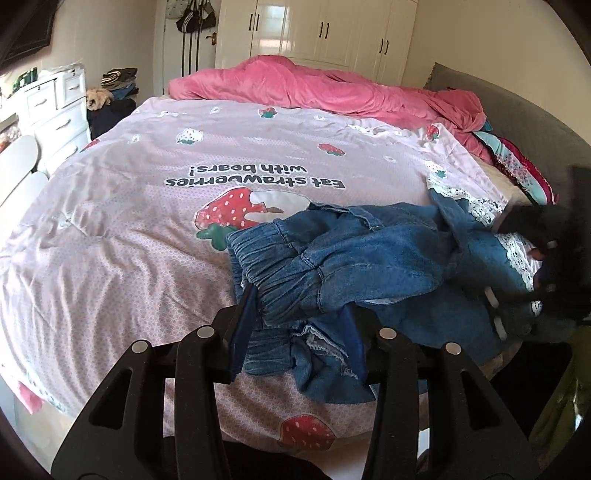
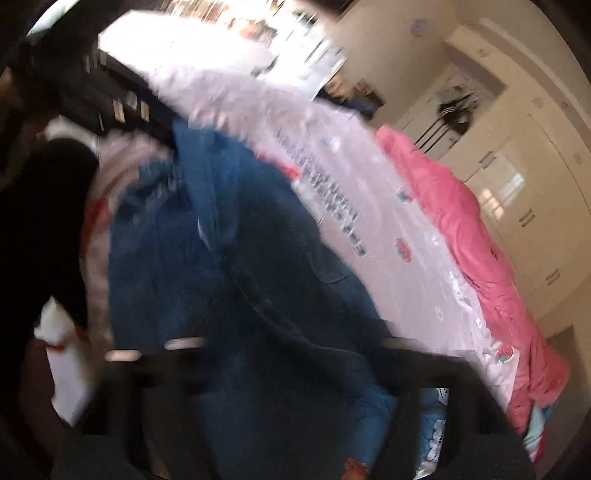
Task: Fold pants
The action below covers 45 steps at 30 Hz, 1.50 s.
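Note:
Blue denim pants (image 1: pixel 369 258) with an elastic waistband lie bunched on the near right part of the pink strawberry quilt (image 1: pixel 147 221). My left gripper (image 1: pixel 299 325) is low in the left wrist view. Its blue pads (image 1: pixel 242 325) close on the waistband fabric, which hangs down between them. My right gripper (image 1: pixel 543 254) appears as a dark shape at the right edge, at the far end of the pants. The right wrist view is badly blurred. There the denim (image 2: pixel 240 277) fills the middle and covers my right gripper (image 2: pixel 288 354), which is shut with denim at its tips.
A rumpled pink blanket (image 1: pixel 314 85) lies across the far side of the bed, with colourful bedding (image 1: pixel 517 158) and a grey headboard (image 1: pixel 517 107) at the right. White drawers (image 1: pixel 55 110) stand left of the bed, and white wardrobes (image 1: pixel 321 33) stand behind it.

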### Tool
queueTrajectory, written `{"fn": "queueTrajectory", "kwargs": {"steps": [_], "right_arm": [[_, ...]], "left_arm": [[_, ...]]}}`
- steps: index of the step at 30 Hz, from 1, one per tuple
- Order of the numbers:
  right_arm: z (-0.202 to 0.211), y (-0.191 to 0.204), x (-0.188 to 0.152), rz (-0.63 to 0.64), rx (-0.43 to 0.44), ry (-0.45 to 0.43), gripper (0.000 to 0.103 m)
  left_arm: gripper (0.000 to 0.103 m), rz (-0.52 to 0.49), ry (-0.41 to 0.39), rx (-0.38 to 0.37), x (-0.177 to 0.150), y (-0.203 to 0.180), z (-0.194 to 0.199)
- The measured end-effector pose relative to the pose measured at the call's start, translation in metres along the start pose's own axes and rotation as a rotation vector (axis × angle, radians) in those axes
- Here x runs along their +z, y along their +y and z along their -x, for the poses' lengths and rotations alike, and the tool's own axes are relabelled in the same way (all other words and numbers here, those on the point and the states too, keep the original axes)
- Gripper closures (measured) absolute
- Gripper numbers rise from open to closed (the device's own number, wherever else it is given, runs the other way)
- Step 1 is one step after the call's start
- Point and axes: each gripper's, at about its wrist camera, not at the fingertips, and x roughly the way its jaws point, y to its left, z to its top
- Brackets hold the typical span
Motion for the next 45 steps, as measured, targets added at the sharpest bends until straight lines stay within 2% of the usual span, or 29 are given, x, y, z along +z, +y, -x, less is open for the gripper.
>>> {"fn": "queueTrajectory", "kwargs": {"steps": [2,4,8,11,17,21,24,27,28,29,31,33,34,36,40,45], "right_arm": [[-0.01,-0.001,-0.003,-0.016,0.022,0.039,0.098],[-0.001,-0.001,-0.003,-0.064,0.072,0.017,0.098],[0.035,-0.008,-0.006,-0.262,0.246,-0.064,0.098],[0.05,0.007,-0.005,-0.296,0.326,-0.084,0.098],[0.027,0.039,-0.017,-0.305,0.331,0.022,0.097],[0.021,0.048,-0.028,-0.292,0.304,0.087,0.097],[0.018,0.049,-0.036,-0.296,0.29,0.12,0.096],[0.013,0.054,-0.043,-0.345,0.362,0.141,0.086],[0.016,0.053,-0.043,-0.358,0.387,0.127,0.077],[0.023,0.046,-0.044,-0.396,0.435,0.094,0.073],[0.033,0.03,-0.044,-0.466,0.491,0.039,0.073],[0.047,0.007,-0.046,-0.549,0.477,-0.023,0.073],[0.051,-0.001,-0.047,-0.569,0.452,-0.037,0.073],[0.054,-0.018,-0.052,-0.625,0.372,-0.045,0.07],[0.036,-0.032,-0.06,-0.673,0.317,0.007,0.07],[-0.017,-0.022,-0.072,-0.733,0.323,0.163,0.07]], "left_arm": [[0.067,0.003,-0.002,0.003,0.003,0.002,-0.002],[0.067,0.004,-0.014,0.021,0.005,0.006,0.0],[0.067,0.022,-0.013,0.022,0.003,0.016,0.007],[0.067,0.006,0.015,0.024,-0.006,0.016,0.009],[0.067,0.014,0.115,0.009,-0.03,0.02,0.001],[0.067,0.01,0.137,0.013,-0.038,0.021,0.003],[0.067,0.025,0.124,0.049,-0.039,0.028,0.016],[0.066,0.032,0.067,0.054,-0.029,0.033,0.047],[0.062,0.021,0.056,0.057,-0.026,0.031,0.052],[0.059,0.005,0.044,0.054,-0.021,0.027,0.055],[0.057,-0.035,0.041,0.012,-0.012,0.011,0.05],[0.056,-0.071,0.05,-0.034,-0.008,-0.007,0.039],[0.056,-0.096,0.061,-0.067,-0.008,-0.019,0.029],[0.056,-0.116,0.1,-0.088,-0.012,-0.03,0.011],[0.056,-0.11,0.191,-0.056,-0.026,-0.031,-0.021],[0.056,-0.116,0.211,-0.051,-0.03,-0.033,-0.03]]}}
